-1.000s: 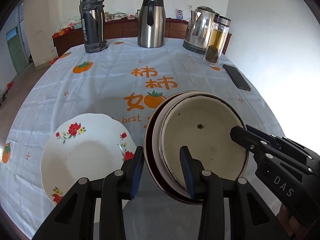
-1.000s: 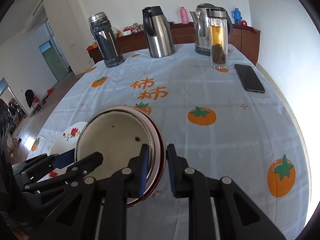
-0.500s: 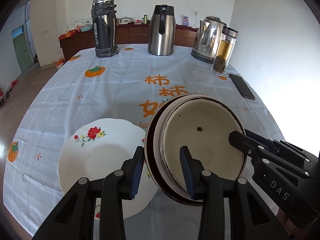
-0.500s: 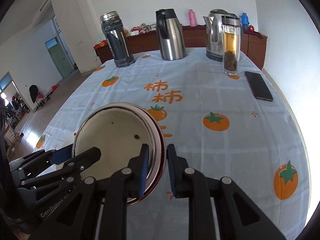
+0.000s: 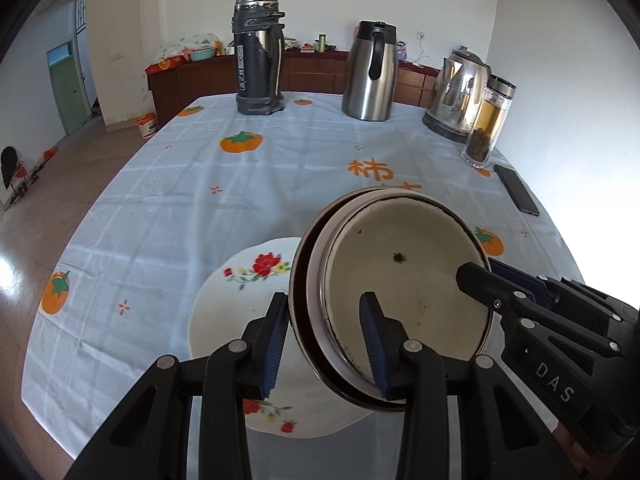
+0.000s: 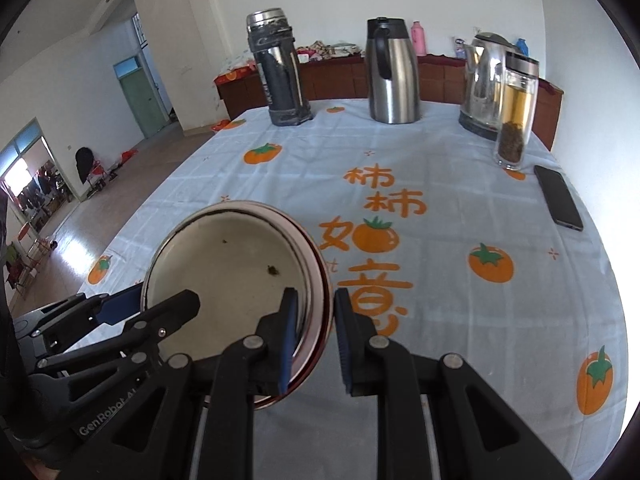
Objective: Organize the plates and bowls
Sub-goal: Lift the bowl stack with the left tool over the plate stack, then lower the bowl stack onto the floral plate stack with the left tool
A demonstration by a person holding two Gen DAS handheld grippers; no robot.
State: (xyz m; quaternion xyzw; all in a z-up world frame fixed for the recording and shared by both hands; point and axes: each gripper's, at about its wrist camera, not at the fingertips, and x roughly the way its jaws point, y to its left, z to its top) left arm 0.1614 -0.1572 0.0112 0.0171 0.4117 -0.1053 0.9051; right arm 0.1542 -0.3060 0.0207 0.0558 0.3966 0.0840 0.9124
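A stack of nested bowls (image 5: 400, 280), a cream enamel one inside a pinkish and a dark red one, hangs tilted above the tablecloth. My left gripper (image 5: 324, 320) is shut on its left rim. My right gripper (image 6: 316, 308) is shut on the opposite rim of the same bowls (image 6: 224, 272). Each gripper shows in the other's view: the right gripper (image 5: 520, 304) and the left gripper (image 6: 120, 312). A white plate with red flowers (image 5: 240, 304) lies on the table, partly under the stack's left edge. In the right wrist view the plate is hidden.
Along the far side of the table stand a dark thermos (image 5: 258, 52), a steel jug (image 5: 370, 76), a kettle (image 5: 456, 96) and a glass tea bottle (image 5: 486, 120). A phone (image 5: 516, 194) lies near the right edge. The table's left edge (image 5: 84, 224) drops to the floor.
Both grippers have carried the bowl stack to the left, so it now overlaps the flowered plate. Neither grip has changed.
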